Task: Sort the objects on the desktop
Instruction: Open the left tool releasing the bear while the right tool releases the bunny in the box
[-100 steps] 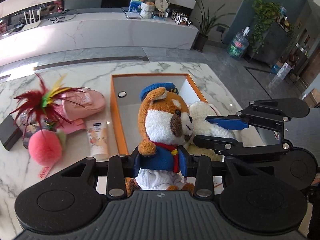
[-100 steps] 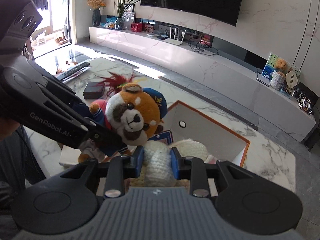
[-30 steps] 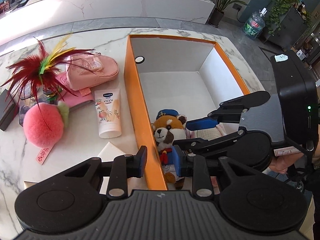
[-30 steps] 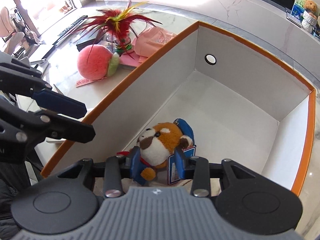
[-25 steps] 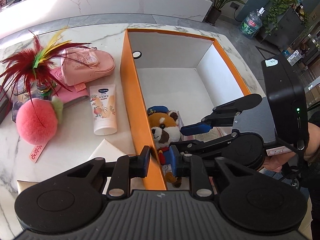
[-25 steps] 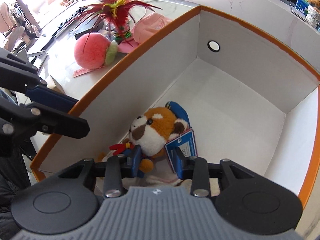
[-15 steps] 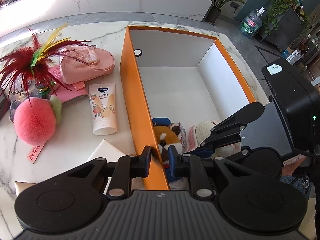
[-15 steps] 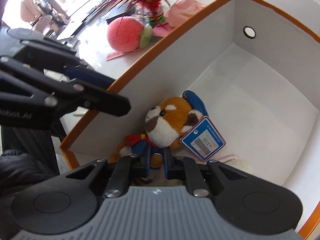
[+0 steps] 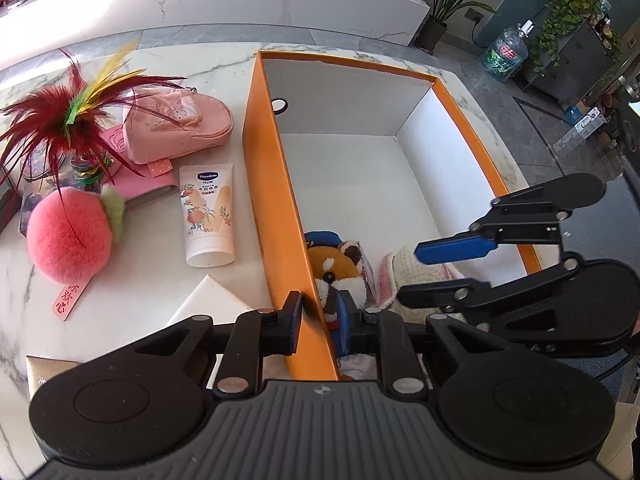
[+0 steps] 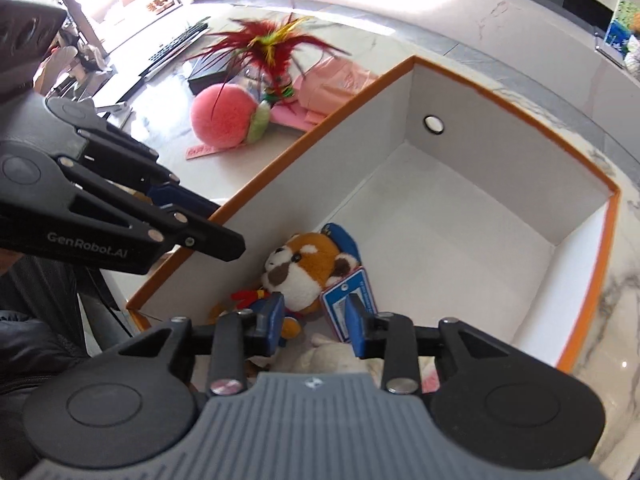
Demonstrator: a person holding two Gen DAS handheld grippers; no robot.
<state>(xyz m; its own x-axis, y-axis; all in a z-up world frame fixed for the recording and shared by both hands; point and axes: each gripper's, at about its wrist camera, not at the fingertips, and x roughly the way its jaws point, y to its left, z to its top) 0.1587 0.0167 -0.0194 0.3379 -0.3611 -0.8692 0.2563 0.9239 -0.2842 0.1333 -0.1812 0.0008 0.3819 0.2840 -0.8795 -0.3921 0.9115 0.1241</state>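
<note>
The red-panda plush (image 10: 310,266), orange and white with a blue cap, lies in the near corner of the orange box (image 9: 280,184). My right gripper (image 10: 314,320), jaws just reopened, hangs empty above it; earlier it clasped the cream plush (image 9: 404,270), which now lies beside the panda. My left gripper (image 9: 318,320) straddles the box wall, unclenched.

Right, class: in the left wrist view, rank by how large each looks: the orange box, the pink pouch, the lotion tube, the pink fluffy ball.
1. orange box, by far the largest.
2. pink pouch.
3. pink fluffy ball and lotion tube: too alike to rank.
</note>
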